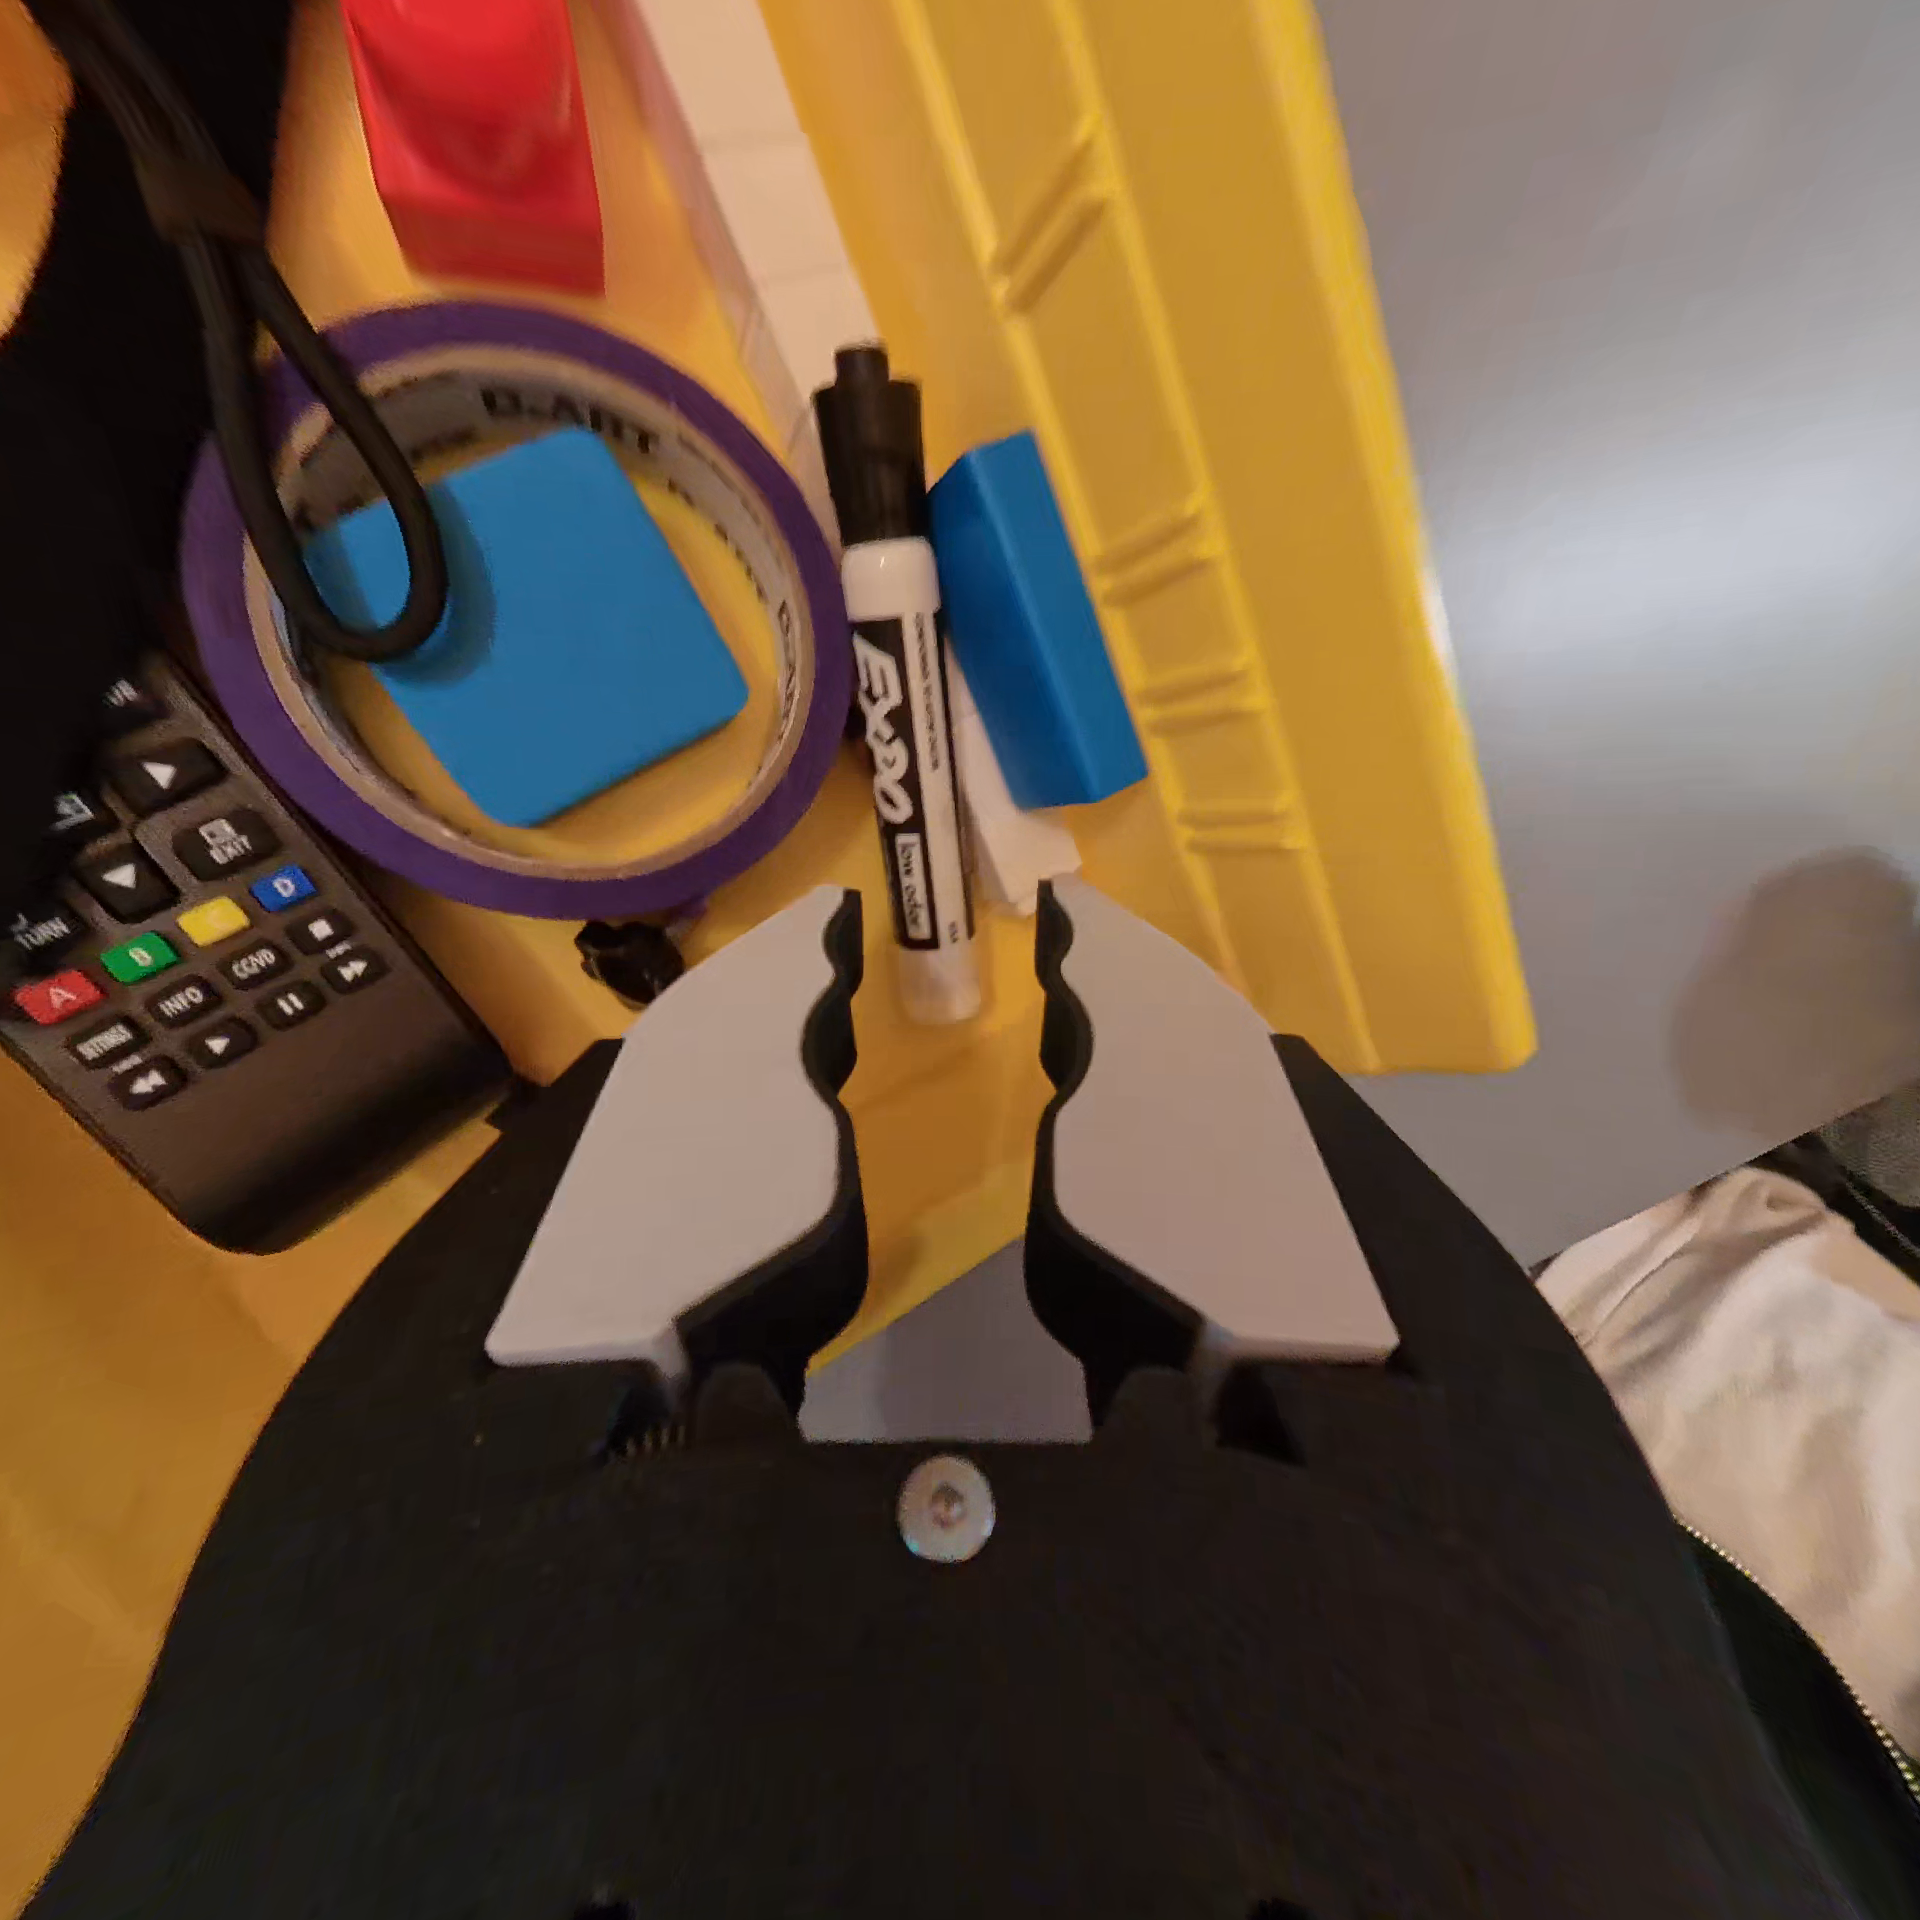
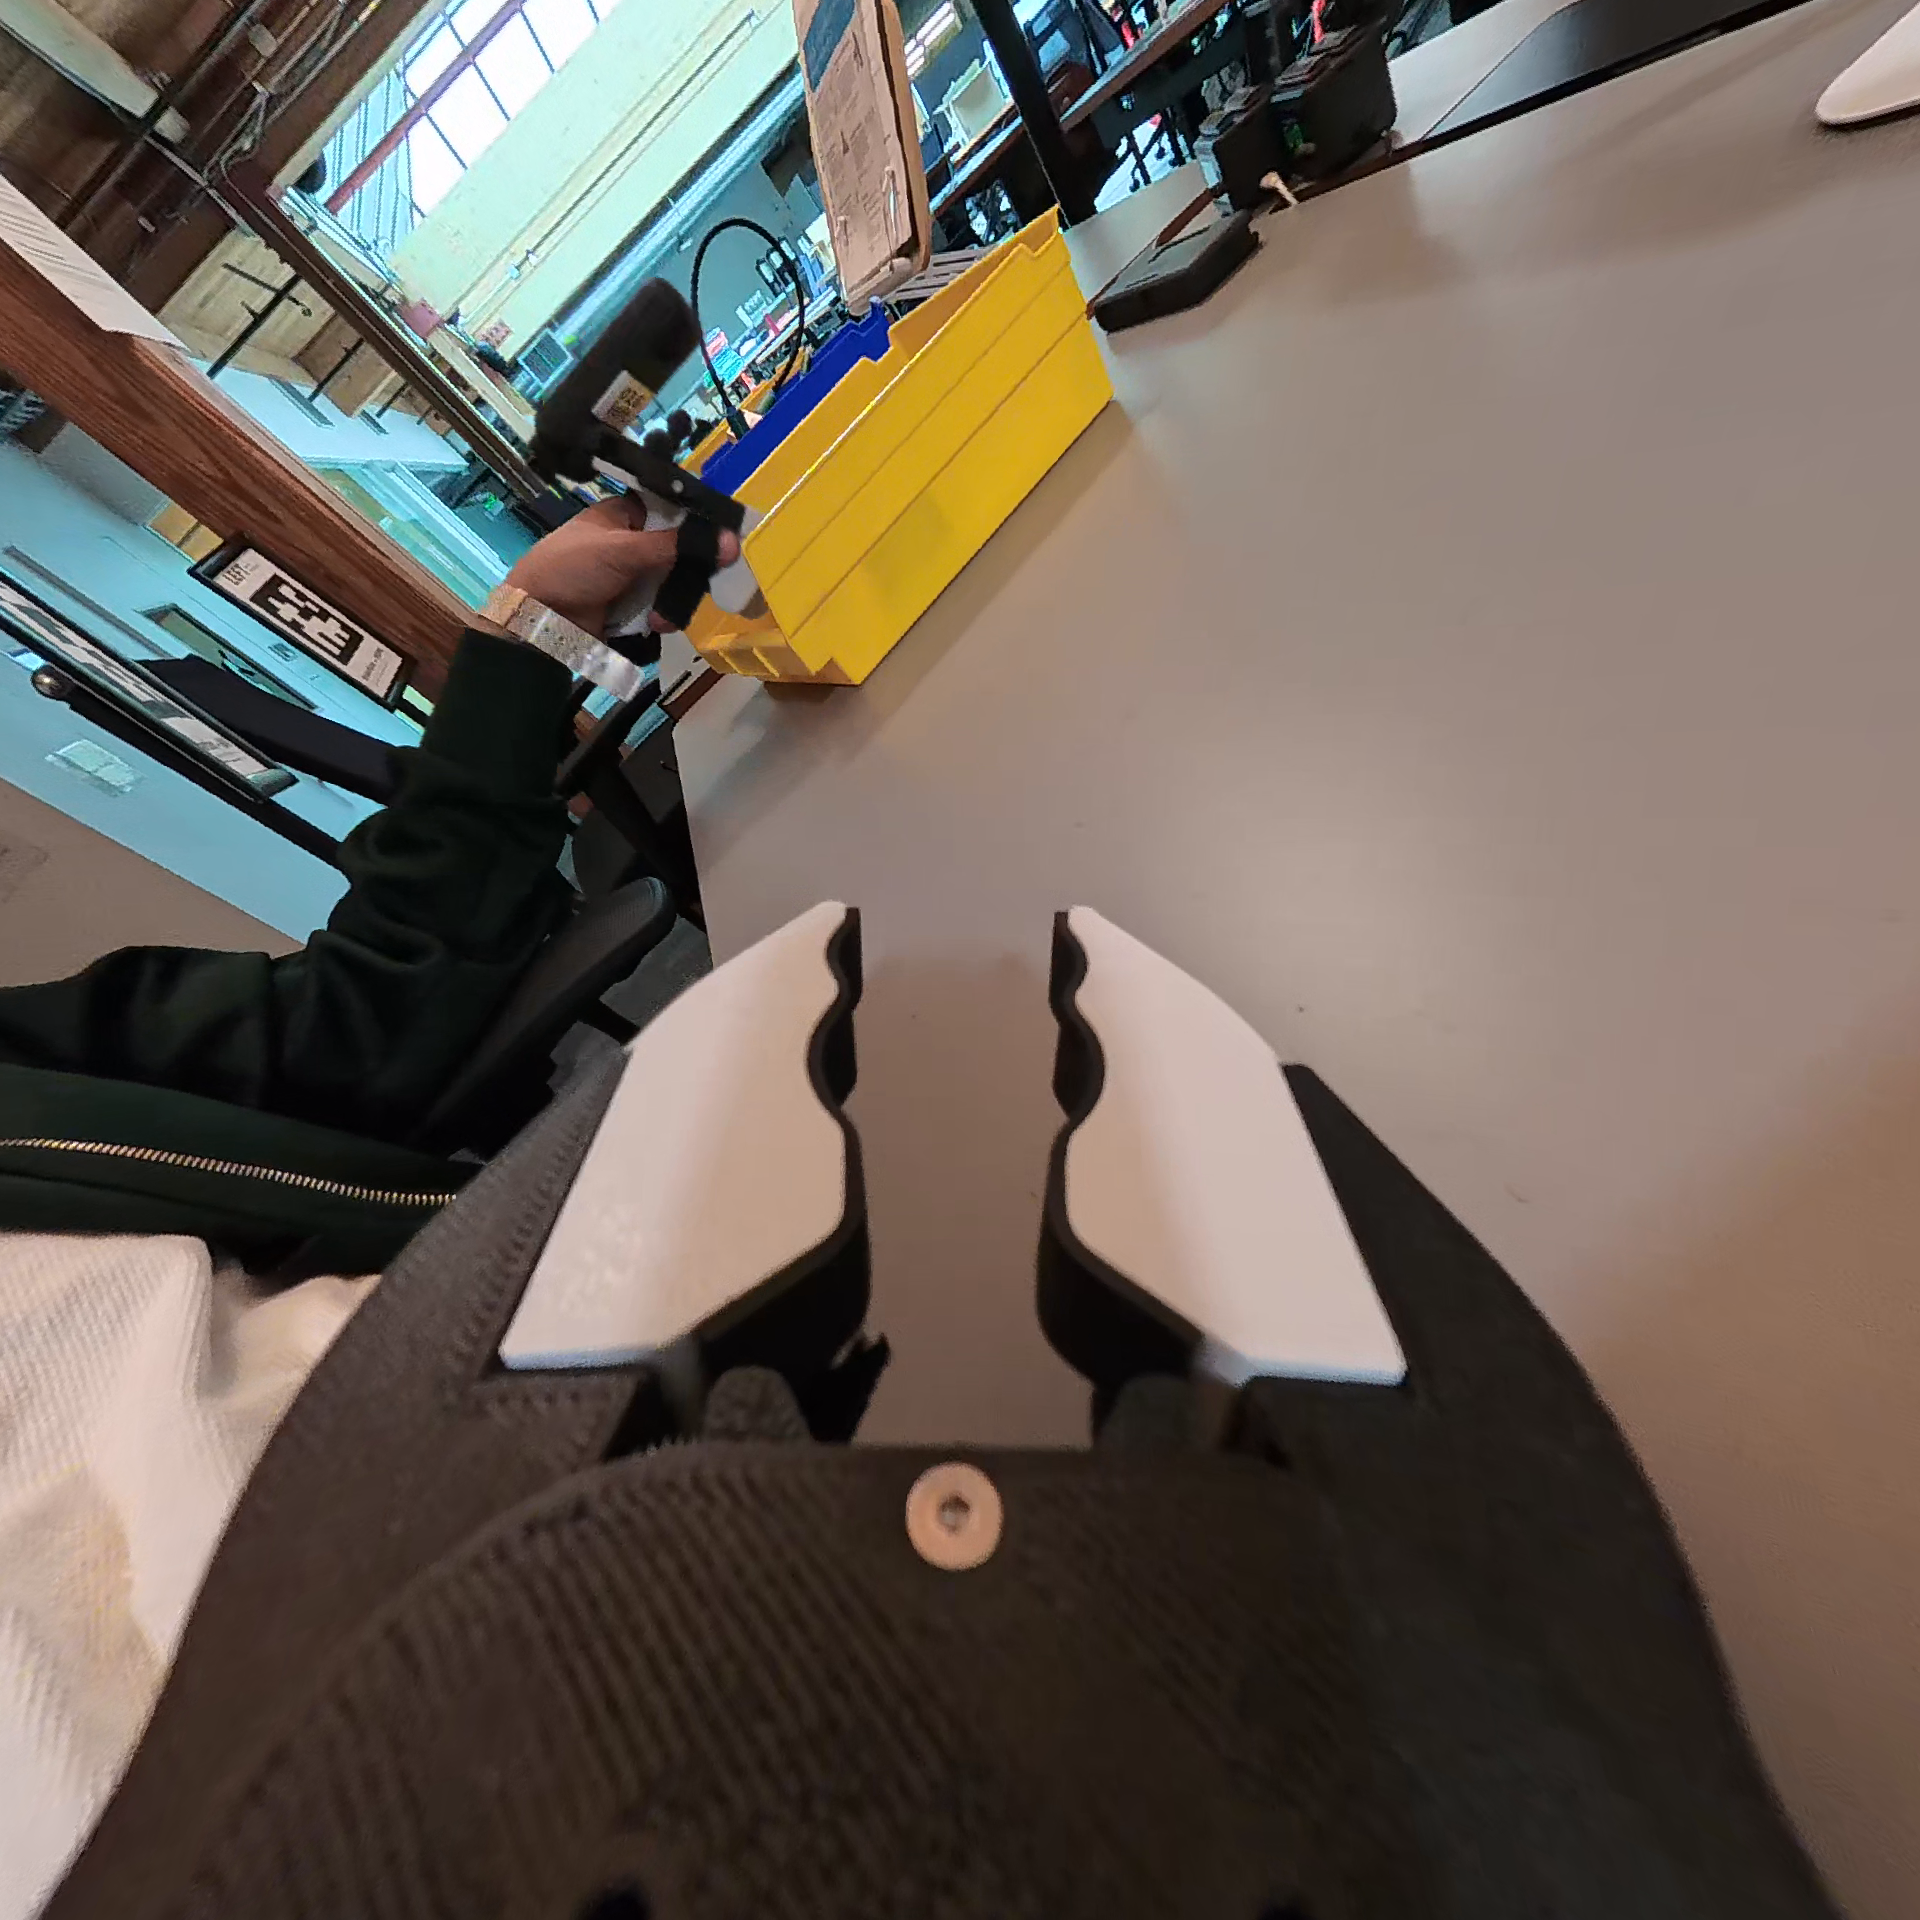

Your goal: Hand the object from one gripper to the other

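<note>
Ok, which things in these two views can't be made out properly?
- Red block, left wrist view: blurred, top cut by the frame edge.
- Remote control, left wrist view: upper part runs off the left edge.
- White piece under the blue block: mostly hidden.
- Yellow bin contents, right wrist view: hidden by its wall.

Print runs down the marker (image 1: pixel 914 748) barrel, more circles the purple tape roll (image 1: pixel 499 873) inside its core, the remote (image 1: pixel 208 966) at left has labelled buttons; far off, a printed sheet (image 2: pixel 857 135) and a framed sign (image 2: pixel 301 623).
</note>
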